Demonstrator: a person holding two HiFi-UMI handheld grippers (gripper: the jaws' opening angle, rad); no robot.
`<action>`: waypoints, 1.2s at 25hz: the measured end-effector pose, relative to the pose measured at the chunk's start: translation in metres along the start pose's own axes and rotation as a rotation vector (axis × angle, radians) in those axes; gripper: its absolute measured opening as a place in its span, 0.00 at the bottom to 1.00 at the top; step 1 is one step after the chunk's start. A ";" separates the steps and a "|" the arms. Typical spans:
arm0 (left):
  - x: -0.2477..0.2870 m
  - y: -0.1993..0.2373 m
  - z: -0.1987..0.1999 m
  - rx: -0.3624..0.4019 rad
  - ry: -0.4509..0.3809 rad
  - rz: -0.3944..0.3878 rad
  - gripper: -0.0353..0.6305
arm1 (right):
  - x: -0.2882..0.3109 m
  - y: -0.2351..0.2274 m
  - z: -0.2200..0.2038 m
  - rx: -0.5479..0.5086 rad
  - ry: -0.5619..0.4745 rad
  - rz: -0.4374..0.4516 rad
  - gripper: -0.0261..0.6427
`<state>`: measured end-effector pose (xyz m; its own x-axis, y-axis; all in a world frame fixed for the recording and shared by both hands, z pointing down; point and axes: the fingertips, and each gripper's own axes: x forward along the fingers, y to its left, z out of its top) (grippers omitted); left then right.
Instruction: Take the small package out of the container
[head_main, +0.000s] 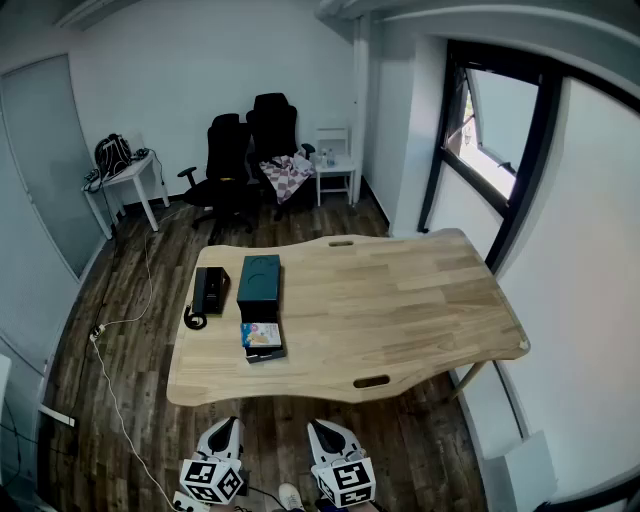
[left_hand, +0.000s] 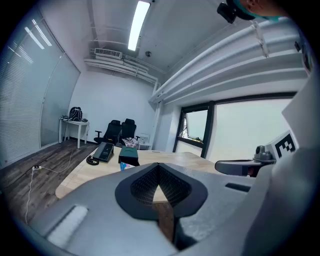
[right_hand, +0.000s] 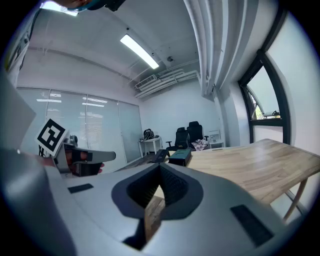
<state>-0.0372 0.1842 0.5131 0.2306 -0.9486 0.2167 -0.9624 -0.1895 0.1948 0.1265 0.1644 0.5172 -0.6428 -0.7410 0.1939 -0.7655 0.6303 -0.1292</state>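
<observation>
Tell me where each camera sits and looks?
Head view: on the head, looking down at the table; left tongs and right tongs peek in below.
Left gripper view: rides the left tongs, facing across the table; its shut tips show.
Right gripper view: same, on the right tongs.
Shared: all three see the green box.

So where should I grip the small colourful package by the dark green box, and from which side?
Probably its near end, coming from the near edge of the table. The package lies flat with its far end at the dark green box, so the near end is free. Thin and flat, it wants jaws low and nearly level. Whether it sits partly inside the box I cannot tell.
</observation>
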 end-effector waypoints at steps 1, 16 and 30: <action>-0.002 0.002 -0.001 -0.009 -0.003 0.001 0.05 | -0.001 0.003 0.000 0.000 0.000 0.001 0.05; -0.005 -0.001 -0.004 -0.045 -0.008 0.021 0.05 | -0.012 0.000 -0.001 0.004 -0.017 0.007 0.05; 0.107 0.073 0.013 -0.058 0.004 0.005 0.05 | 0.100 -0.054 0.002 0.002 0.026 -0.052 0.05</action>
<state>-0.0851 0.0655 0.5384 0.2261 -0.9485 0.2217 -0.9537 -0.1693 0.2485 0.1034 0.0561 0.5416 -0.6010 -0.7667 0.2256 -0.7982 0.5904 -0.1199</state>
